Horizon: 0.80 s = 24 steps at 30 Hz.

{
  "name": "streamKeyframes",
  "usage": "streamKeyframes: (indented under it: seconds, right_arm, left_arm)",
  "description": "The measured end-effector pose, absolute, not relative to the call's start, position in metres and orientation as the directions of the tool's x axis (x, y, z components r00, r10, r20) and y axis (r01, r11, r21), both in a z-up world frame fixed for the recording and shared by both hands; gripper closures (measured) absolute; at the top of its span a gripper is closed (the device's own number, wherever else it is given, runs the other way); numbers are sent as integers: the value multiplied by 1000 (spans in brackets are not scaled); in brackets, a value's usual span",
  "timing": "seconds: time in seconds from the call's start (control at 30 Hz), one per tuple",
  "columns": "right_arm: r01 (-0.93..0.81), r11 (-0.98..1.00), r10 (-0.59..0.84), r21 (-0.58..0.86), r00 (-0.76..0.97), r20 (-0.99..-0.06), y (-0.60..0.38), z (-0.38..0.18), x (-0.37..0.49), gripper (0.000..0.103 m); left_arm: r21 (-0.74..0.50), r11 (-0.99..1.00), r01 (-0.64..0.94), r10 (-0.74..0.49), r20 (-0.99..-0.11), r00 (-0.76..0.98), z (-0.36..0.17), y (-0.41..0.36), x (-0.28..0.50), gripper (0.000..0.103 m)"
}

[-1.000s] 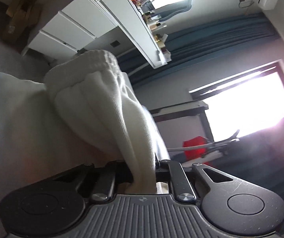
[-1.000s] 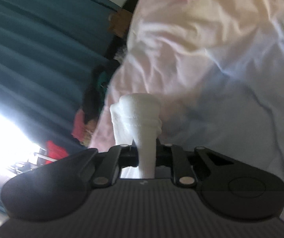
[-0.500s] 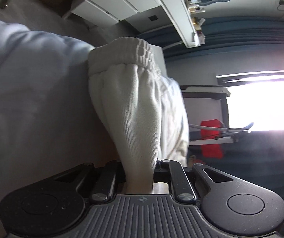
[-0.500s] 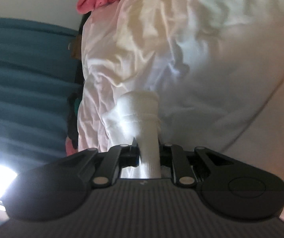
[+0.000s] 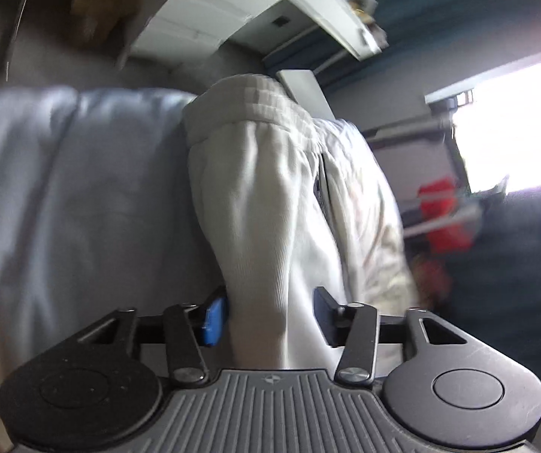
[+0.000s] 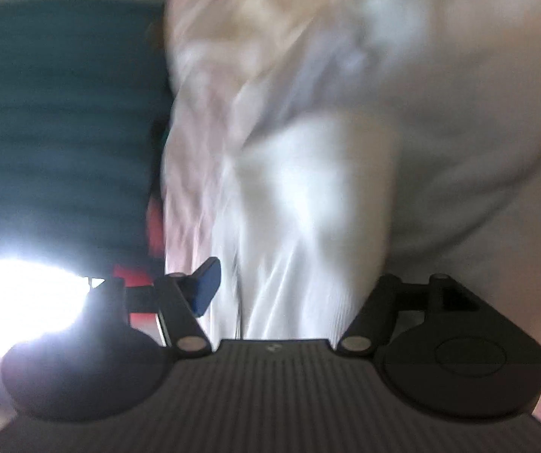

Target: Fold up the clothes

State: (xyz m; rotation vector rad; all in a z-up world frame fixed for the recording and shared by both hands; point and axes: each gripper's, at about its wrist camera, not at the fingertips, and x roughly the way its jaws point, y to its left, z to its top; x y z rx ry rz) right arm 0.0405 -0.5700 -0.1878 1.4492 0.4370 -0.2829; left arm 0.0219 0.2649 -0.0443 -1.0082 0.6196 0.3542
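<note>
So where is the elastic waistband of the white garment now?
In the left wrist view, the elastic waistband sits top centre, beyond the opening left gripper, against the pale bedsheet.

Both grippers, left (image 5: 270,315) and right (image 6: 293,290), are matte black: ribbed grey deck, round side caps, silver screws, blue pads (image 5: 213,317).
</note>
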Motion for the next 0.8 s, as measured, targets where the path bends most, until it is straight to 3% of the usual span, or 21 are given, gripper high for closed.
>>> streamKeyframes:
  seconds: [0.13,0.37,0.47,0.53,0.8]
  right_arm:
    - [419,177,149,891,883,-445,-566,-191,60,34]
    - [235,204,28,950,969,-245,-574,-178,59,34]
    - [340,198,-9,919,939,-345,-574,-184,65,35]
    - [434,158,-2,887,898,-439,-575,-198,65,38]
    - [390,169,-35,905,920,-390,-579,-195,67,35]
  left_arm:
    - [-532,712,-459,77,-590,803,-20,211,25,30]
    - [-299,941,-157,-17,-507,862,-21,106,51,23]
    - [-108,991,-78,13,-501,865,-31,54,64,23]
    - [-68,998,-17,-20,-511,859,-44,32,69,23]
    - [-1,992,125,-98,-625,774,-108,-22,69,21]
